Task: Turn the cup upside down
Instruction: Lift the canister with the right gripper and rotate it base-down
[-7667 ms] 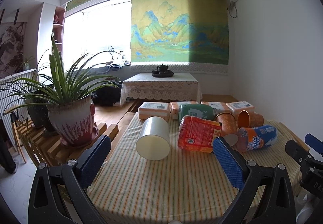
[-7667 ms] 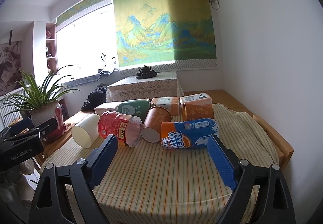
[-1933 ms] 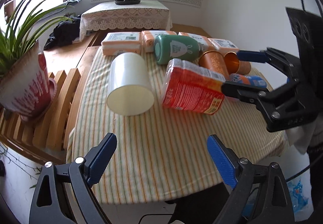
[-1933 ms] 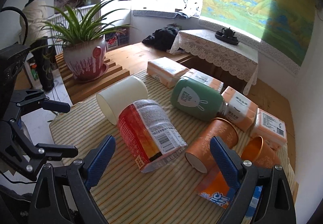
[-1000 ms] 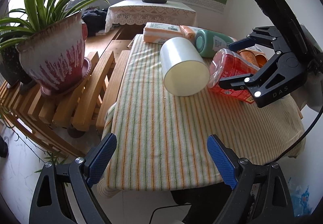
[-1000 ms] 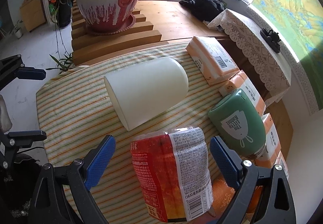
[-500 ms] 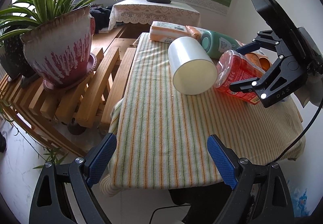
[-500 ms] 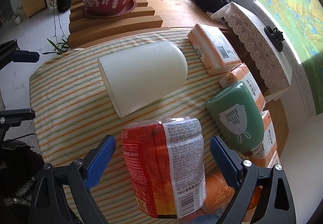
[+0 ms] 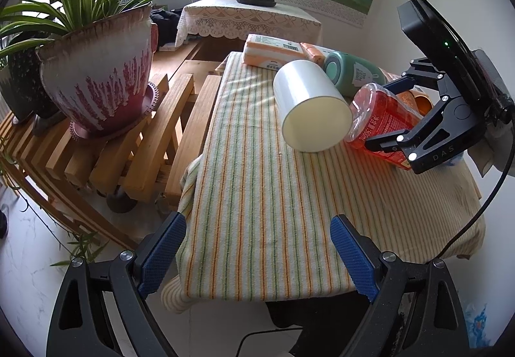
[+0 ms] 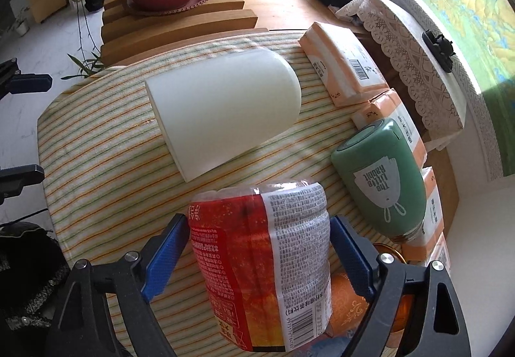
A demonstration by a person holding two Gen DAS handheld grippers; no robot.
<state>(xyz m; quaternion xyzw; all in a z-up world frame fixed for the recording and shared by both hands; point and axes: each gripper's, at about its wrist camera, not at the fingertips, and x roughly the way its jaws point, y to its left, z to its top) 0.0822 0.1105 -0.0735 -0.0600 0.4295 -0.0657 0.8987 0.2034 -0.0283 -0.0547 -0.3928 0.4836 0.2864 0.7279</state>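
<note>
A white cup (image 9: 310, 106) lies on its side on the striped tablecloth (image 9: 264, 196), its mouth toward the near left; it also shows in the right wrist view (image 10: 225, 109). A red plastic bottle (image 10: 260, 260) lies beside it. My right gripper (image 10: 257, 257) is open with its blue pads on either side of the red bottle, not squeezing it. The right gripper also shows in the left wrist view (image 9: 391, 114), straddling the red bottle (image 9: 383, 125). My left gripper (image 9: 257, 257) is open and empty above the table's near edge.
A green bottle (image 10: 383, 177), orange tissue packs (image 10: 341, 61) and orange cups (image 10: 351, 308) lie behind and to the right. A big potted plant (image 9: 96, 77) stands on a slatted wooden stand (image 9: 128, 148) left of the table.
My right gripper has moved down and forward so the red bottle now sits between its pads. The left gripper has shifted slightly; the white cup has not moved.
</note>
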